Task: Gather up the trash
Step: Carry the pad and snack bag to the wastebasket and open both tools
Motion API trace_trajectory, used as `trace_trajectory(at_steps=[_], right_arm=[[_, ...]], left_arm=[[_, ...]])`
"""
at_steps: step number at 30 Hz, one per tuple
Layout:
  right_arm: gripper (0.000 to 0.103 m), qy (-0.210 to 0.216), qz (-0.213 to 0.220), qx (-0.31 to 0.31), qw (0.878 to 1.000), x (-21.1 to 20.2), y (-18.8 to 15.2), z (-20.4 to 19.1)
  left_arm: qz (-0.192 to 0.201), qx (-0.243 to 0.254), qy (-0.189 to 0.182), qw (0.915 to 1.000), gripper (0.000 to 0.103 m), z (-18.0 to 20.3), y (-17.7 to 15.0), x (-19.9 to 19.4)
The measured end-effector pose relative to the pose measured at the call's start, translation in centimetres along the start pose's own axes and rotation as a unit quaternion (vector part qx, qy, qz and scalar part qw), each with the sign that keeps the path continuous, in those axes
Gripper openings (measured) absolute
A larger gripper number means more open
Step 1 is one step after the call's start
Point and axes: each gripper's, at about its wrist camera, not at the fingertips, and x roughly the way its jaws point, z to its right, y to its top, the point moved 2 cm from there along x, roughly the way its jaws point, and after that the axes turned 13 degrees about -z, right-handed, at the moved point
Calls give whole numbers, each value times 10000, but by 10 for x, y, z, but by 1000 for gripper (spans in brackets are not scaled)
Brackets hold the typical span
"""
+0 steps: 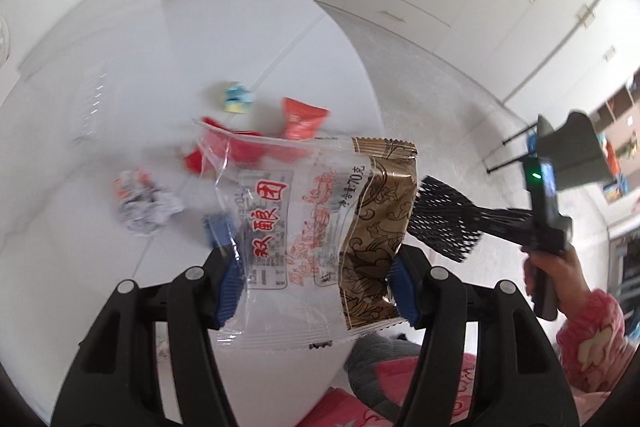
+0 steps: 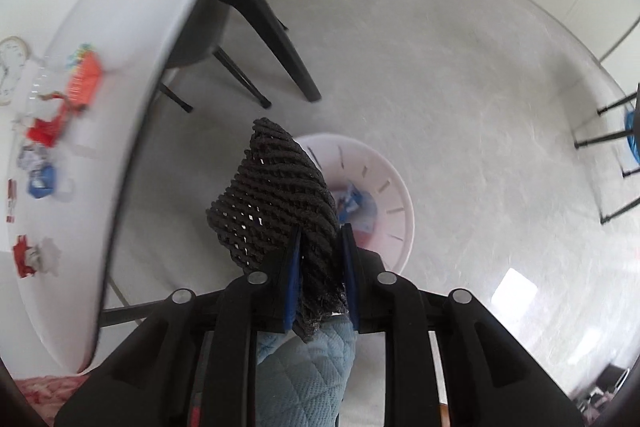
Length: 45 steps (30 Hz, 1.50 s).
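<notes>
Holding a clear snack wrapper [image 1: 316,227] with red lettering and a brown patterned edge, my left gripper [image 1: 316,259] has its blue pads on either side of it above the white round table [image 1: 180,39]. On the table lie an orange packet [image 1: 302,119], a red wrapper [image 1: 236,147], a crumpled paper ball [image 1: 146,203] and a small blue-and-yellow piece [image 1: 238,98]. My right gripper [image 2: 320,263] is clamped on a black foam net [image 2: 276,203], poised over a white bin [image 2: 384,203] on the pale floor [image 2: 460,87]; blue scraps already lie inside the bin.
</notes>
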Motion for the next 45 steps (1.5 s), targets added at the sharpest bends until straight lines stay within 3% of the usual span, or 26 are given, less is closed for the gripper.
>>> trace_trajectory(at_steps=[1,4,5,8,12,14,16,21,28,35,39,45], right_arm=[[28,-53,-71,9,10000,10,3,3],[59,-181,-247,48,9995,37,9,8],[63,-227,-271,55,9994,40,11,10],[69,-143,-334,71,9993,42,8,17],[74,-103,-98,25,9999,11,-1,28],[88,-120,56,-7,9999,-11,-3,35],[92,-179,250,-39,9995,-41,-6,39],[95,-153,719,-119,9972,-104,-6,48],[98,-308,1197,-365,9917,-150,-3,50],[98,-298,1209,-516,9909,-155,0,44],[98,-296,1195,-631,9904,-156,2,31],[98,-221,1337,-904,9866,-168,3,0]], left_arm=[[-69,123,10,9999,59,13,3,7],[-267,323,-54,9991,59,44,8,25],[-321,363,-70,9988,59,51,9,29],[-471,472,-101,9977,59,79,12,47],[-638,609,-122,9960,59,104,17,65],[-699,642,-139,9954,59,117,19,76],[-783,667,-166,9946,59,127,21,85],[-959,737,-290,9922,61,153,27,107],[-1040,765,-272,9913,91,179,31,118],[-791,475,-149,9956,95,176,35,104],[-546,264,244,9979,95,164,35,87],[-168,-66,466,9987,95,135,27,49]])
